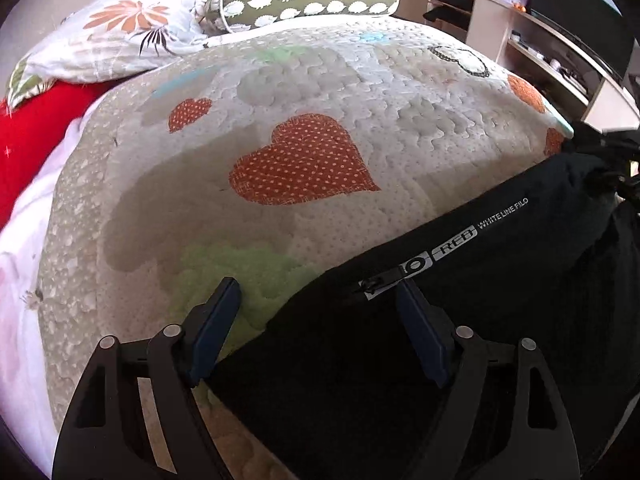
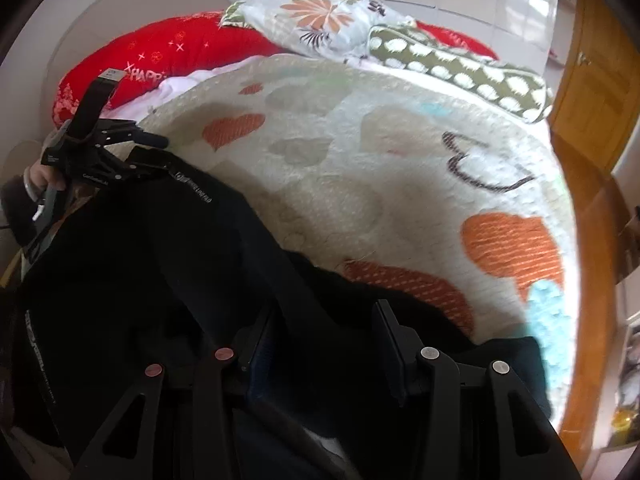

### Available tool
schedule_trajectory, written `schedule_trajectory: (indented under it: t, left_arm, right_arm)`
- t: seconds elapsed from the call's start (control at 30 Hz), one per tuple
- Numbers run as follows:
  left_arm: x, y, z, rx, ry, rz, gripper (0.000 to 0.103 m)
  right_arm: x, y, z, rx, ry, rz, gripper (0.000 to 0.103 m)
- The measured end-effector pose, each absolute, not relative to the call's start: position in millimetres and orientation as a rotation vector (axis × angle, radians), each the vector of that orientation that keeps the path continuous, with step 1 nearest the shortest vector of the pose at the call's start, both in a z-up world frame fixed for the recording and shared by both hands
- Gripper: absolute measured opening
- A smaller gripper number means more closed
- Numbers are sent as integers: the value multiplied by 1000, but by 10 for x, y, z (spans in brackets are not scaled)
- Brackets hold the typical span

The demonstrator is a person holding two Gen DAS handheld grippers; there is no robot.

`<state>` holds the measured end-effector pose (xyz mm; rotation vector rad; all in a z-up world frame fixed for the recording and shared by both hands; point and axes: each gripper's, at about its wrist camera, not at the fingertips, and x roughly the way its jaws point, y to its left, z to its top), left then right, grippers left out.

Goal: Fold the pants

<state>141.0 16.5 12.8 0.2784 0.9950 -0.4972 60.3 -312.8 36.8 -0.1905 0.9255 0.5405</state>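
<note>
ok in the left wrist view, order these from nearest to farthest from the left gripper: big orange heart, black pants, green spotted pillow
1. black pants, right under the left gripper
2. big orange heart, mid blanket
3. green spotted pillow, far end of the bed

A: Where is the bed clear?
B: The cream quilted bedspread with orange hearts lies bare across its middle and far side.

A: Obstructions?
B: The black fabric pants cover the near edge. A white floral pillow, a green bolster with white spots and a red cushion line the head end. A wooden cabinet borders one side.
</note>
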Motion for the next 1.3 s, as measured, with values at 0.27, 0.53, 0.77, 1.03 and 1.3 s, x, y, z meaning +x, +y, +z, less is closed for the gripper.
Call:
schedule_trajectory:
  t: [0.27, 0.53, 0.77, 1.03, 1.3]
  left_arm:
    - [992, 113, 526, 258, 849, -425, 7]
    - [-236, 175, 1176, 211, 649, -500, 7]
    - [-1229, 183, 956, 100, 665, -551, 6]
    - [-1447, 331, 826, -76, 732, -505, 7]
    - [-1143, 577, 790, -316, 761, -377, 75]
  right_arm:
    - [261, -3156, 718, -154, 806, 530, 5]
    - [-817, -3372, 1479, -180, 584, 521, 3]
    - [-1488, -3590, 1143, -145, 680, 508, 3]
    - [-1345, -3817, 618, 268, 783, 473, 41]
    - [-973, -4172, 372, 430, 819, 352, 44]
